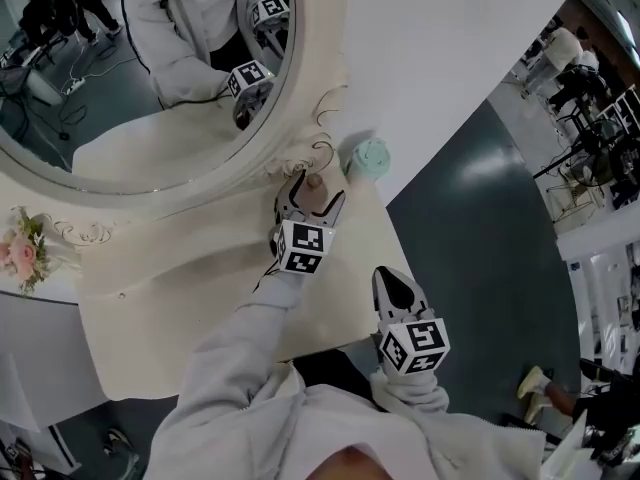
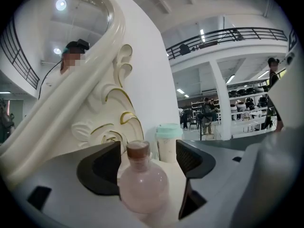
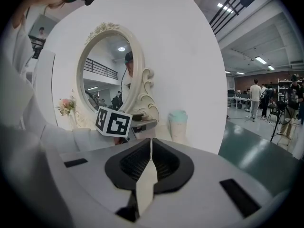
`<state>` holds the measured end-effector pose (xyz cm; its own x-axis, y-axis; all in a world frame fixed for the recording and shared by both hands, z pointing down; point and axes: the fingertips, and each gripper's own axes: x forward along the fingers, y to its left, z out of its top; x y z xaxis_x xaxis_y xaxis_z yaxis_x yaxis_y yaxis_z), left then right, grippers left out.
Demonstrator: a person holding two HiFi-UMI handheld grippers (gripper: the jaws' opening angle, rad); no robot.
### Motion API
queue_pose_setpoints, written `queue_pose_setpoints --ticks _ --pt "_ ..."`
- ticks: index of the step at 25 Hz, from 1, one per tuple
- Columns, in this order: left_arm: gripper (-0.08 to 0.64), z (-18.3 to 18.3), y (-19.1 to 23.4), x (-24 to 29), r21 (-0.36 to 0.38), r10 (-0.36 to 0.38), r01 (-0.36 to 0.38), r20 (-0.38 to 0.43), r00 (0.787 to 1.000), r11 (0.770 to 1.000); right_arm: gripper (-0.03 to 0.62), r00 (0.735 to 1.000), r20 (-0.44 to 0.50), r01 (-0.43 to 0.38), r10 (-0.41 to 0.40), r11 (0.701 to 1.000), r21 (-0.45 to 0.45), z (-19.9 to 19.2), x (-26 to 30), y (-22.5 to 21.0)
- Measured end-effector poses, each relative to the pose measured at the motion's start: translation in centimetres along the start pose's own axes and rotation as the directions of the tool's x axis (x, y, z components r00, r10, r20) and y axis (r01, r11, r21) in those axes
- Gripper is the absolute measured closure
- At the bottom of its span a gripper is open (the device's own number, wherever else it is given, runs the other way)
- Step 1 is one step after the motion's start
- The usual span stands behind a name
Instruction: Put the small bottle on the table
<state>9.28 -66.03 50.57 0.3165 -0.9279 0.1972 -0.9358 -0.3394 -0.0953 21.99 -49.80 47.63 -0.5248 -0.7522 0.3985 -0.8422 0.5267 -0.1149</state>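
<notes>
Release looked to be the step in hand. In the head view the left gripper reached over the cream counter to the foot of the ornate mirror, and the small bottle showed between its jaws, near a cup with a mint lid. The right gripper hung well apart from both, nearer the person and over the counter's front edge.

In the left gripper view the jaws stood wide apart. The bottle stood upright between them, pink-bodied with a brown stopper, and neither pad seemed to press on it. Its base was below the frame, so whether it rested fully on the counter could not be seen. The cup stood just behind it, beside the mirror's scrolled frame.

In the right gripper view the jaws were clenched together on nothing and pointed toward the mirror and the cup.

The task looked nearly done, with the bottle apparently set down and let go. The next move would call for drawing the left gripper straight back along its own line with the jaws kept wide. That way neither pad would clip the bottle's round body and tip it toward the cup.
</notes>
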Motion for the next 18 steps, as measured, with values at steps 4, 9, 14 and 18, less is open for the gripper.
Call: queue_pose_setpoints --ticks 4,9,14,18 --pt "0.199 1.4 1.7 -2.0 -0.069 0.029 -0.026 0.042 0.999 0.997 0.555 0.999 0.017 -0.027 0.027 1.000 0.006 0.4 0.5 0.5" --pt "0.199 1.5 2.9 -5.4 -0.156 -0.020 0.024 0.029 0.999 0.988 0.555 0.997 0.037 -0.067 0.067 0.998 0.019 1.1 1.5 1.5" --pt "0.199 0.8 3.9 -9.2 -0.197 -0.040 0.038 -0.007 0.999 0.980 0.555 0.989 0.050 -0.137 0.137 0.991 -0.003 2.0 3.2 3.4" --pt "0.199 0.8 4.2 -12.1 -0.214 -0.045 0.039 -0.019 0.999 0.976 0.555 0.982 0.057 -0.181 0.182 0.983 -0.015 2.4 4.4 4.9"
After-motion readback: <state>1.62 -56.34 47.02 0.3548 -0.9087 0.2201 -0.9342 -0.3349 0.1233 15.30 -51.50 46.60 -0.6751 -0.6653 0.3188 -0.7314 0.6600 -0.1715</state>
